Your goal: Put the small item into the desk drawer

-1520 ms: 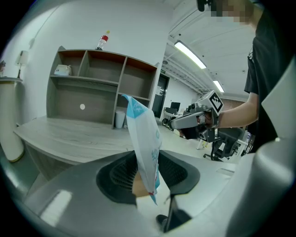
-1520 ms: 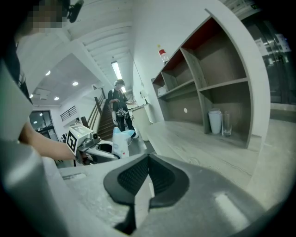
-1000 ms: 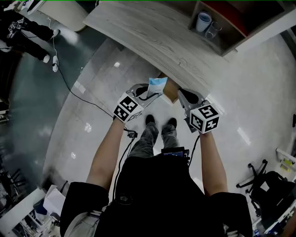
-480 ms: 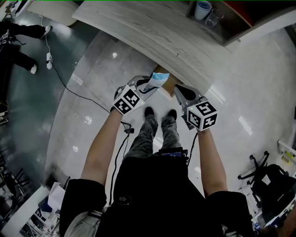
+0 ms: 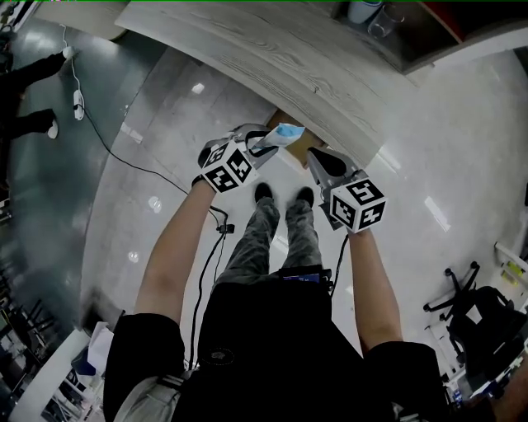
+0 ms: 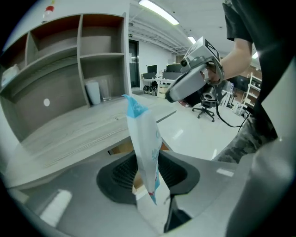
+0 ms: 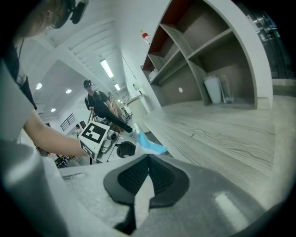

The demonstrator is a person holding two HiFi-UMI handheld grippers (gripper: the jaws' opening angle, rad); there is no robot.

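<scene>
A small white and blue packet (image 5: 281,134) (image 6: 145,148) stands upright between the jaws of my left gripper (image 5: 266,145) (image 6: 147,172), which is shut on it. The packet hangs just off the front edge of the grey wood desk top (image 5: 272,58) (image 6: 78,134). A brown drawer (image 5: 283,120) (image 6: 121,149) shows under that edge, mostly hidden. My right gripper (image 5: 318,157) (image 7: 148,159) is beside the left one, to its right, shut with nothing between its jaws. In the right gripper view the packet (image 7: 151,144) sticks out of the left gripper (image 7: 121,149).
A shelf unit on the desk holds a cup and a glass (image 5: 369,11) (image 6: 94,91) (image 7: 213,90). The person's shoes (image 5: 264,191) stand on the glossy floor below the grippers. A cable (image 5: 124,157) runs across the floor at left. An office chair (image 5: 450,301) is at right.
Both grippers have sunk toward the desk's front edge, and the left one has rolled with the packet still in its jaws. The head view has shifted, so the desk sits higher in frame.
</scene>
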